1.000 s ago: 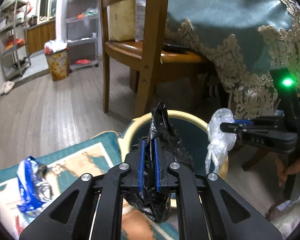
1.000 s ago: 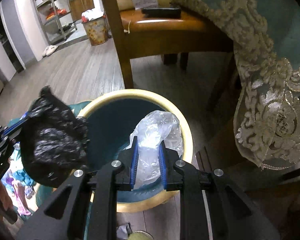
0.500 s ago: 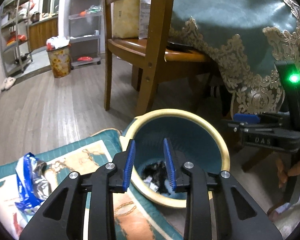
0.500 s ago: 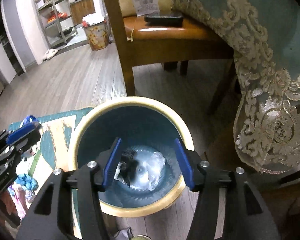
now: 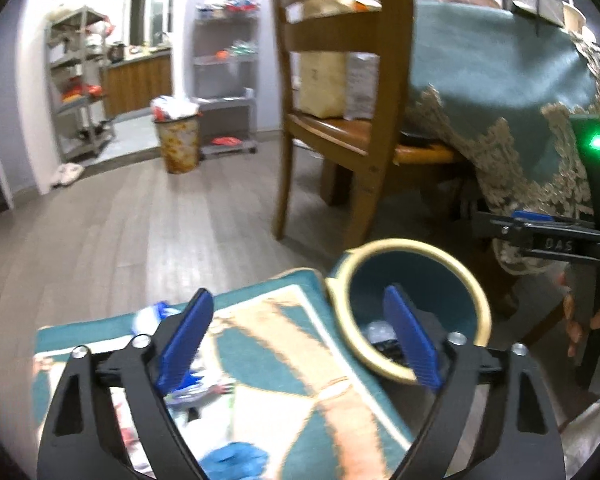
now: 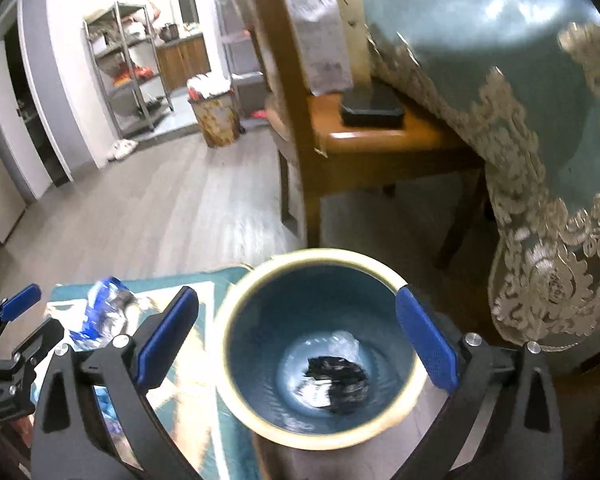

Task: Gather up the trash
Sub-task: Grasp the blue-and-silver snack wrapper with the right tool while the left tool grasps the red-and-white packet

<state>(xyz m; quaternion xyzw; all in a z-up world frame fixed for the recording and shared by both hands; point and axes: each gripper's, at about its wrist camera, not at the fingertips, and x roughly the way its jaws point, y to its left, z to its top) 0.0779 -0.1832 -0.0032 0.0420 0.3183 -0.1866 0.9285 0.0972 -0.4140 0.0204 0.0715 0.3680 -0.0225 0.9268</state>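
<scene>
Both bags have dropped: black bag and clear bag lie in the bin. My left tool and right tool are opening wide, empty.

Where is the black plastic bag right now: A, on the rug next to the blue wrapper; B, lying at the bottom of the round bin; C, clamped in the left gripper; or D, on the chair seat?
B: the right wrist view shows the black plastic bag at the bottom of the bin, beside a clear bag.
</scene>
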